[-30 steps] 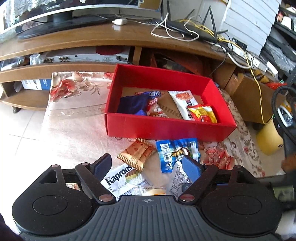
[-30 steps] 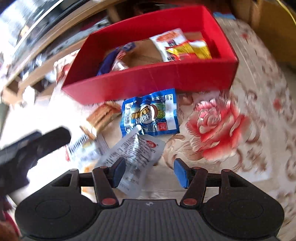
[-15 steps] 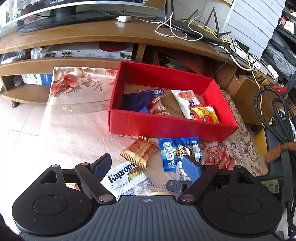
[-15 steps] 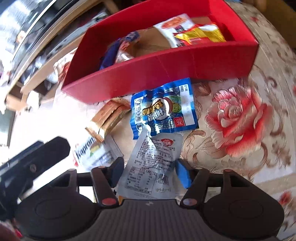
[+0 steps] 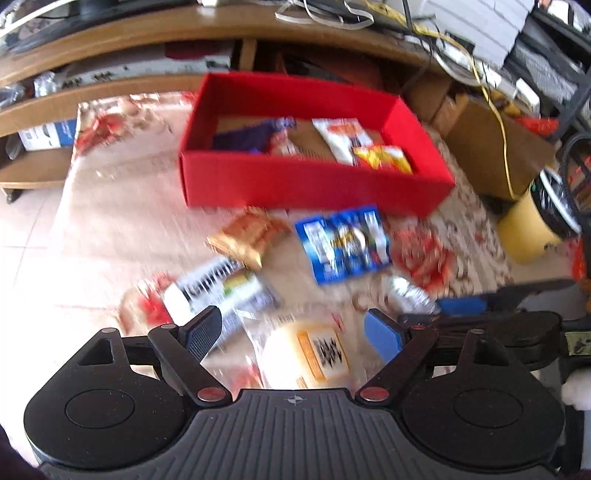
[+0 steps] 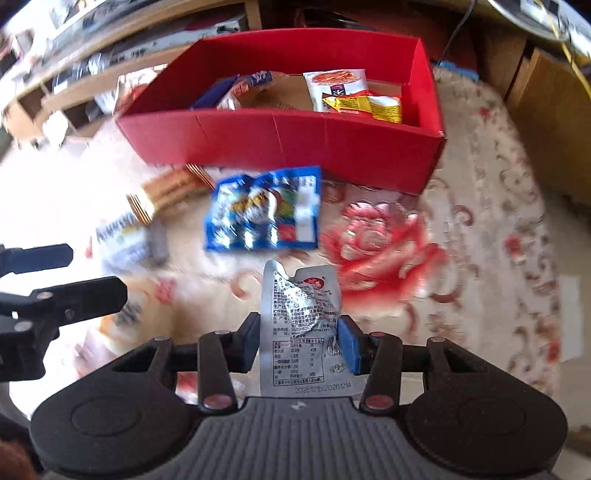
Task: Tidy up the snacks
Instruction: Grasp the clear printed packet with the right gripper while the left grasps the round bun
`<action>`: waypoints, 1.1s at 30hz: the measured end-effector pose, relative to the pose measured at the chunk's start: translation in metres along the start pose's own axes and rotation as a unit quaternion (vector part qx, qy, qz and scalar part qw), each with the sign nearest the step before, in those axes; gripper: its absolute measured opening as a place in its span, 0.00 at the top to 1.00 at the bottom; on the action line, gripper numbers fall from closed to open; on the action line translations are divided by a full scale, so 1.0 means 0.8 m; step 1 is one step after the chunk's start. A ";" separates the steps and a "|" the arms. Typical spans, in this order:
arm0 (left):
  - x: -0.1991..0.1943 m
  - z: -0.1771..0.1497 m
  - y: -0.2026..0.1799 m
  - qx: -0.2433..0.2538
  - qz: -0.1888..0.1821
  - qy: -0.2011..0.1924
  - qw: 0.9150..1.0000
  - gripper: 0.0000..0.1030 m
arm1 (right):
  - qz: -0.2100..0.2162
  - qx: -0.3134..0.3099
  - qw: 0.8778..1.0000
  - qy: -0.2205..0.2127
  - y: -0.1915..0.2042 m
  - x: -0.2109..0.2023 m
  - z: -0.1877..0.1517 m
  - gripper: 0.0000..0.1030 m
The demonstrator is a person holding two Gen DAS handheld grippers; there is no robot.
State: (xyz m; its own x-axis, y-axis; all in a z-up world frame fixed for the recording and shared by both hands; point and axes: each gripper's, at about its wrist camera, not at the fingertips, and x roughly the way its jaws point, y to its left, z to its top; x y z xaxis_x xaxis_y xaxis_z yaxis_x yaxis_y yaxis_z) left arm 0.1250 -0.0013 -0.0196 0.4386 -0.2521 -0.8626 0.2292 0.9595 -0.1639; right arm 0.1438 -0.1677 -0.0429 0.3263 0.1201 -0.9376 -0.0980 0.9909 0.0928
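My right hand-held gripper (image 6: 300,341) is clamped on silver snack pouch (image 6: 301,332); left hand-held gripper (image 5: 291,332) spread wide over yellow pkt (image 5: 306,356), w/ red box (image 6: 288,144) beyond.

Silver pouch (image 6: 300,325): foil, glossy, crinkled, printed text.
Blue snack pack (image 6: 264,210): plastic film, shiny.
Gold wafer pack (image 5: 247,234): metallic-look film, ribbed.
Red box (image 6: 280,142): matt card w/ creased walls; brown cardboard floor inside.
Tabletop (image 6: 480,236): floral cloth under clear glossy cover.
Right gripper (image 6: 300,341): matt black plastic, ribbed body, blue rubbery pad.
TV stand (image 5: 147,33): smooth wood finish.
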 end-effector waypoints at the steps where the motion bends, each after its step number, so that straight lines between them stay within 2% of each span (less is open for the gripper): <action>1: 0.004 -0.003 -0.003 0.003 0.003 0.006 1.000 0.14 | 0.001 -0.001 1.000 0.001 -0.003 -0.001 -0.002 0.59; 6: 0.025 -0.010 -0.024 0.011 0.016 0.031 0.999 0.14 | 0.007 0.010 1.000 -0.002 -0.023 -0.004 -0.004 0.59; 9: 0.041 -0.013 -0.037 0.027 0.044 0.045 0.998 0.14 | 0.005 0.007 1.000 -0.003 -0.027 -0.005 -0.005 0.58; 12: 0.050 -0.015 -0.039 0.026 0.058 0.052 0.997 0.22 | -0.005 -0.005 1.000 -0.003 -0.028 0.001 -0.007 0.56; 16: 0.048 -0.013 -0.038 0.024 0.056 0.050 0.997 0.28 | -0.009 -0.011 1.000 0.015 -0.034 0.012 -0.006 0.48; 18: 0.048 -0.013 -0.040 0.029 0.056 0.049 0.997 0.30 | 0.002 -0.006 1.000 0.017 -0.038 0.014 -0.005 0.42; 21: 0.047 -0.012 -0.039 0.026 0.050 0.049 0.997 0.30 | 0.012 0.003 1.000 0.017 -0.042 0.015 -0.004 0.41; 24: 0.051 -0.009 -0.039 0.026 0.046 0.051 0.997 0.26 | 0.008 0.002 1.000 0.014 -0.041 0.015 -0.006 0.43; 25: 0.055 -0.009 -0.040 0.026 0.047 0.052 0.997 0.26 | -0.001 -0.004 1.000 0.012 -0.038 0.015 -0.006 0.51; 26: 0.058 -0.008 -0.039 0.027 0.048 0.053 0.997 0.26 | -0.017 -0.019 1.000 0.008 -0.033 0.014 -0.008 0.53; 30: 0.061 -0.008 -0.041 0.035 0.048 0.057 0.997 0.35 | -0.030 -0.042 0.999 -0.002 -0.023 0.011 -0.011 0.57; 33: 0.057 -0.009 -0.044 0.041 0.037 0.055 0.997 0.36 | -0.027 -0.041 0.999 -0.008 -0.024 0.006 -0.011 0.60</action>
State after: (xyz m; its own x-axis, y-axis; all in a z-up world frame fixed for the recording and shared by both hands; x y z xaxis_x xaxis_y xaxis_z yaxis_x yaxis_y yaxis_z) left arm 0.1306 -0.0454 -0.0564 0.3602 -0.1620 -0.9187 0.2725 0.9601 -0.0625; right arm 0.1394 -0.1867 -0.0521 0.3485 0.0675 -0.9349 -0.1553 0.9878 0.0134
